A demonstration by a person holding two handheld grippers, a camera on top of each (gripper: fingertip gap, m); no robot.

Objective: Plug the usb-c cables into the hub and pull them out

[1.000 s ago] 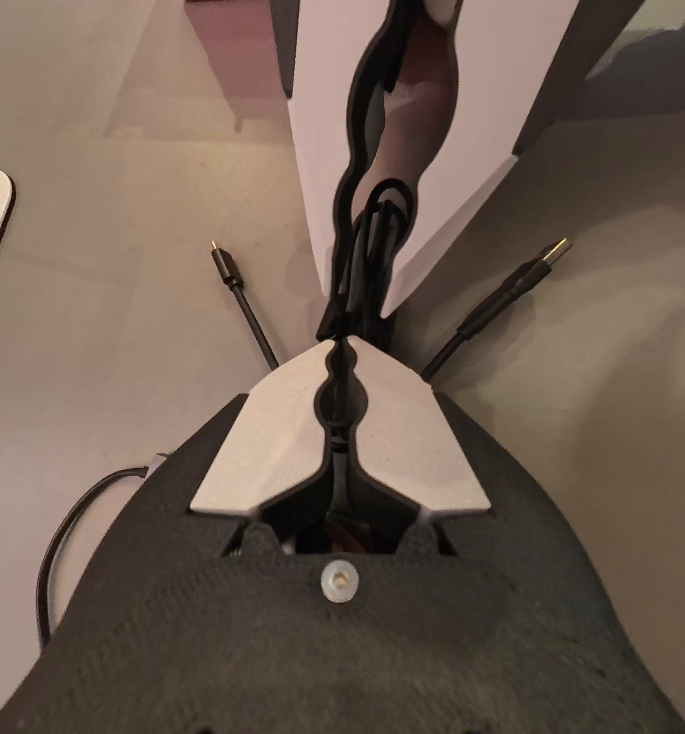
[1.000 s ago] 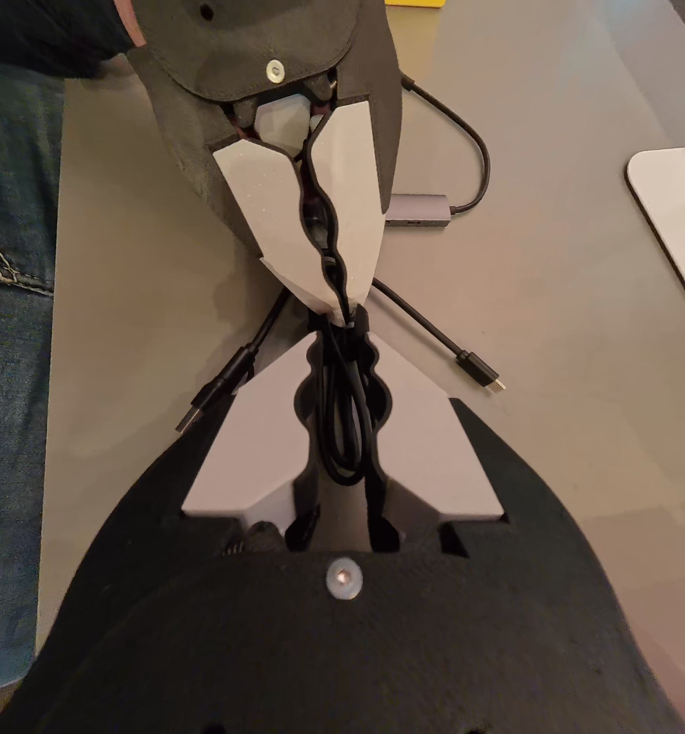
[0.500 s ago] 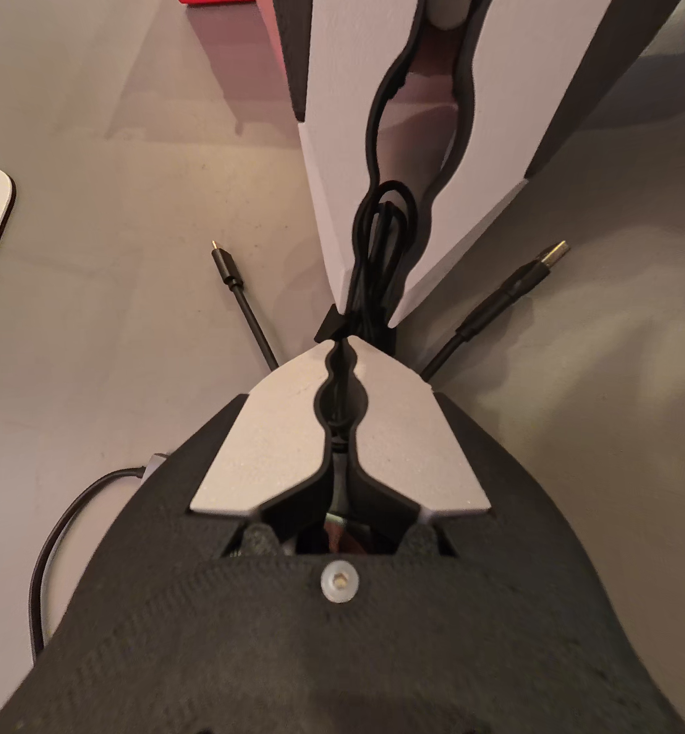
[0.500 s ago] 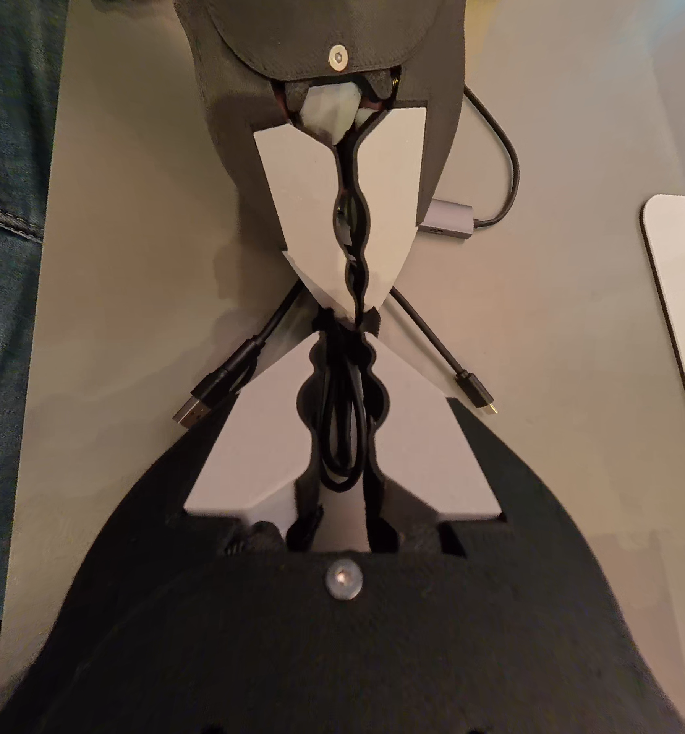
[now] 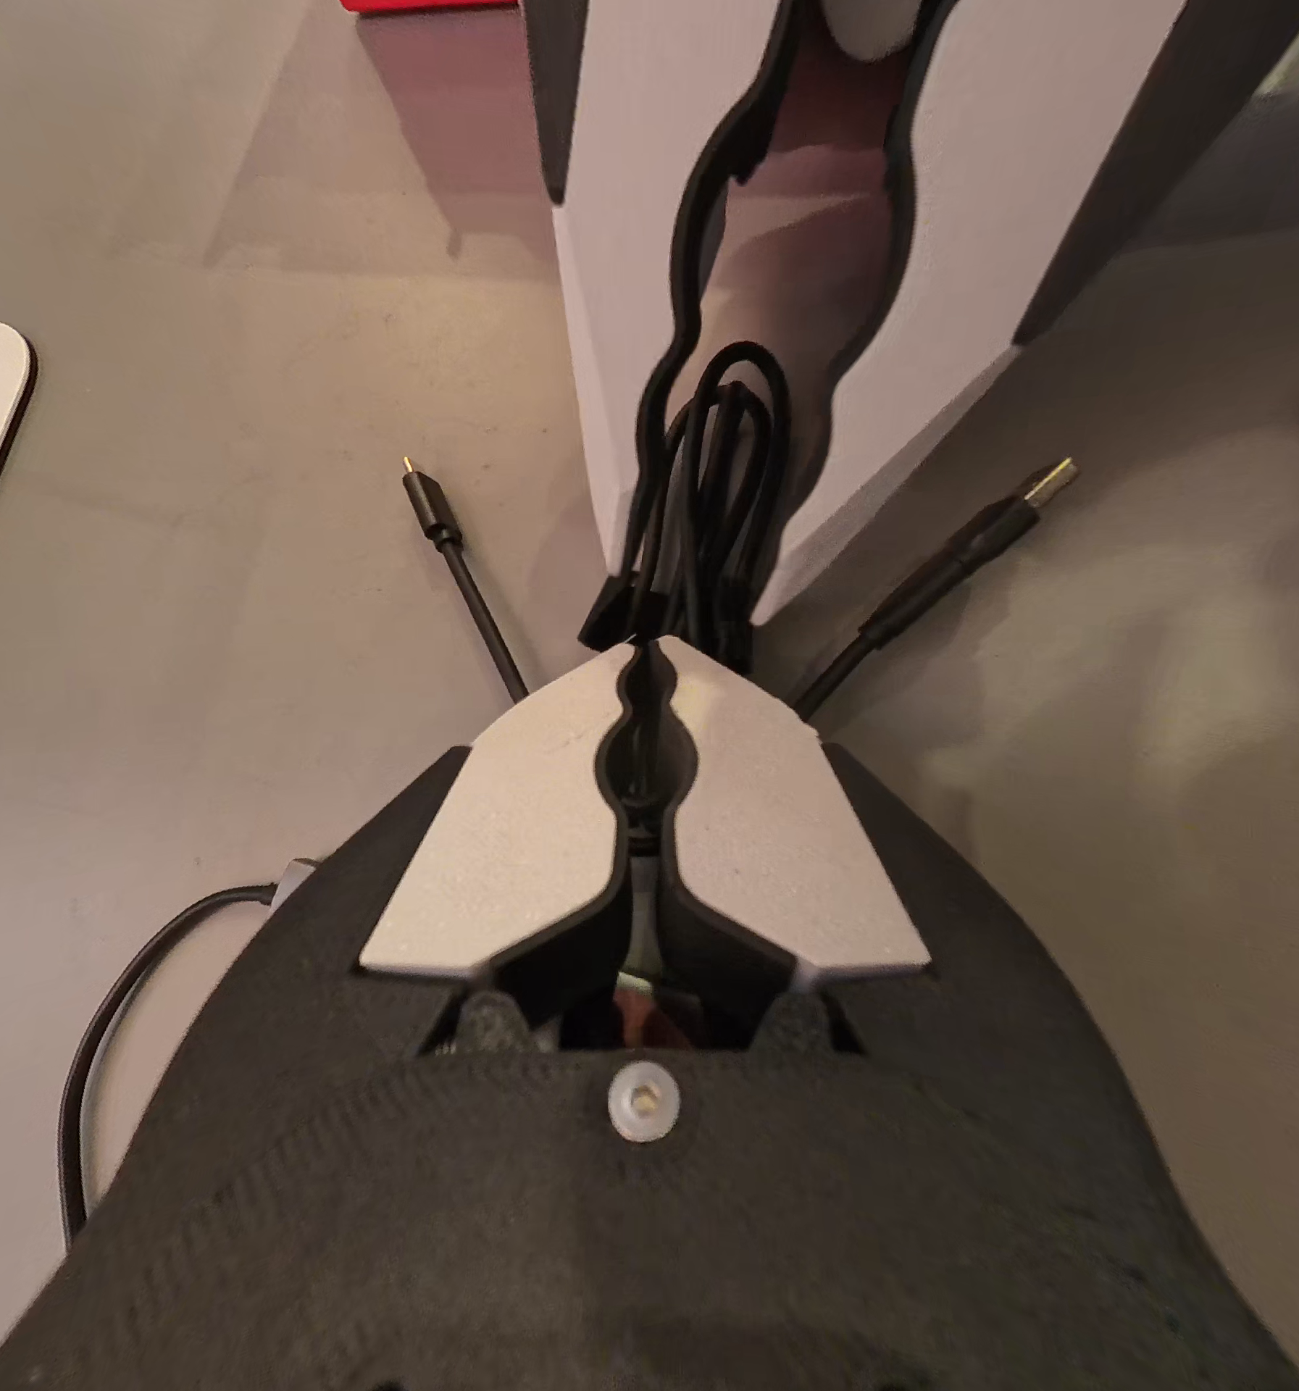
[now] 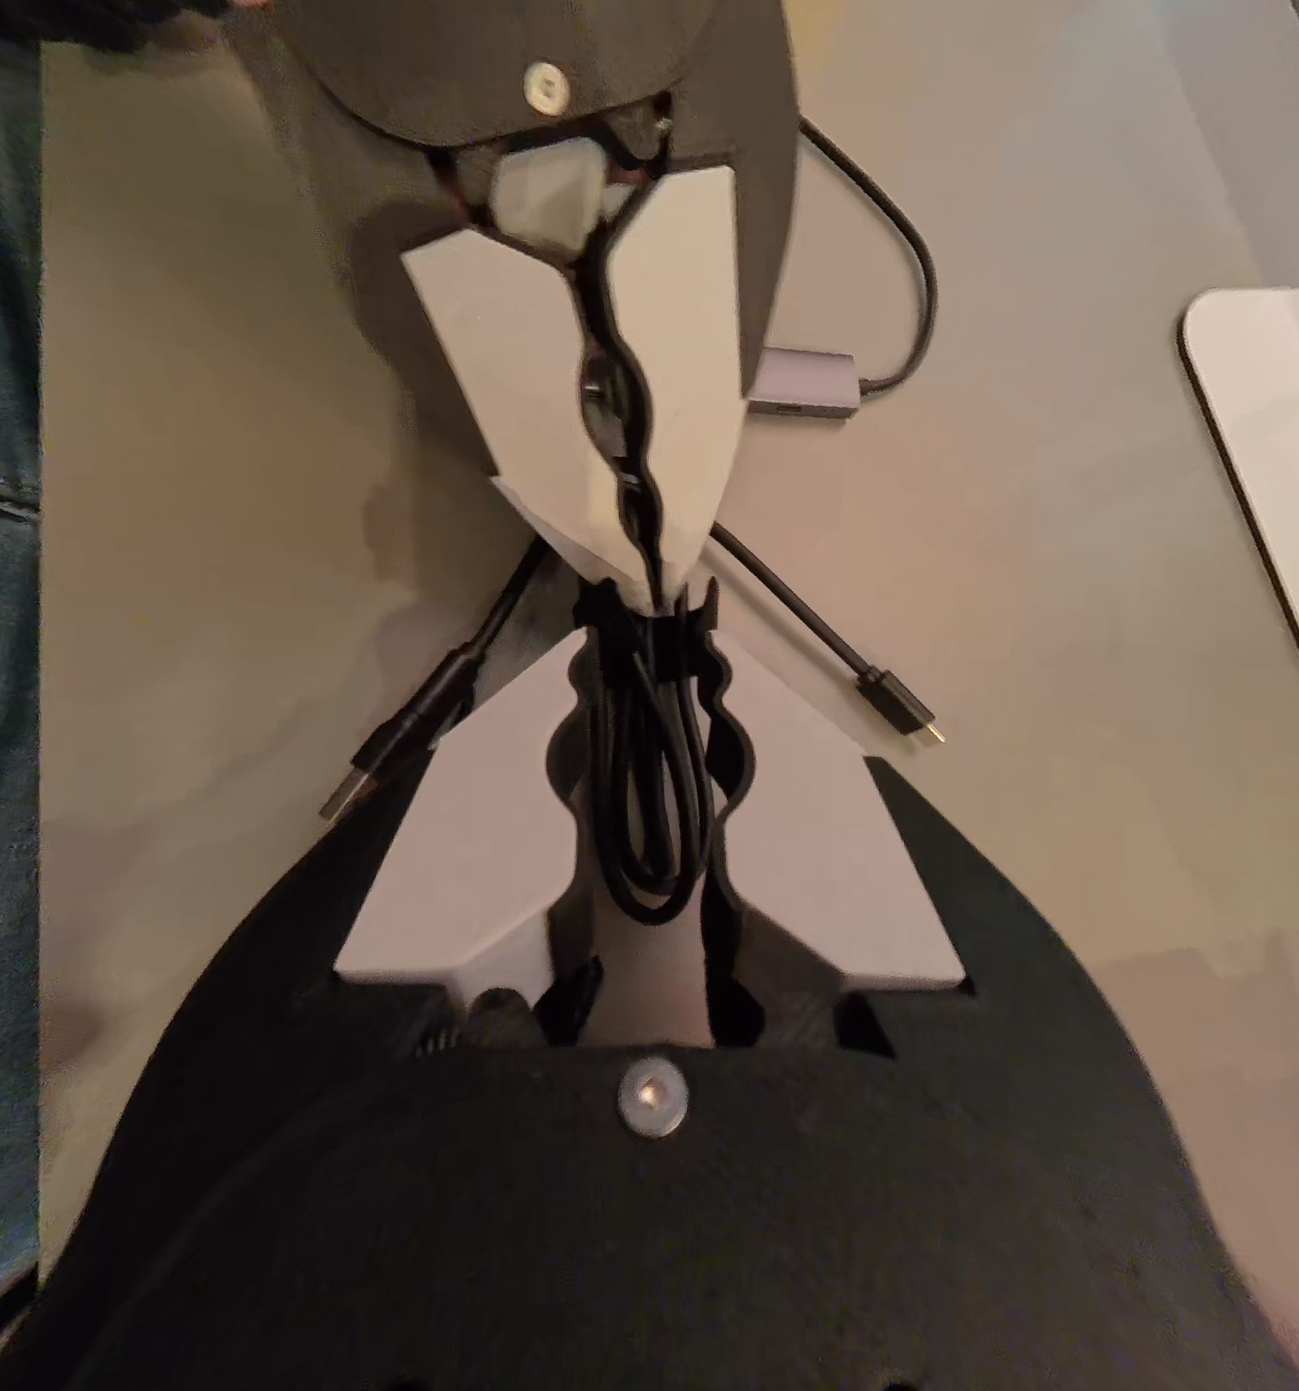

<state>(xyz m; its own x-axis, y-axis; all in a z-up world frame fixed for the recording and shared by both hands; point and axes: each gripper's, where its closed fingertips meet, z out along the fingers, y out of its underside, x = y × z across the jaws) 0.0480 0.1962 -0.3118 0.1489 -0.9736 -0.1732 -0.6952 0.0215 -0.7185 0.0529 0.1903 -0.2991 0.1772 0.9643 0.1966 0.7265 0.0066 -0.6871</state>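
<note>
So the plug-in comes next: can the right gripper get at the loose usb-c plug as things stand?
Probably yes. The usb-c plug lies bare on the table, beside the right gripper. But the coiled cable sits between its open fingers, so it must clear that first.

Both wrist cameras look steeply down from close above the coiled cable bundle [image 5: 714, 482] [image 6: 650, 783], facing each other across it.

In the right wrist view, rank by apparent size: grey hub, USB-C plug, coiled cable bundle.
1. coiled cable bundle, though it sits nearest the camera
2. grey hub, partly hidden by the left gripper
3. USB-C plug
</note>
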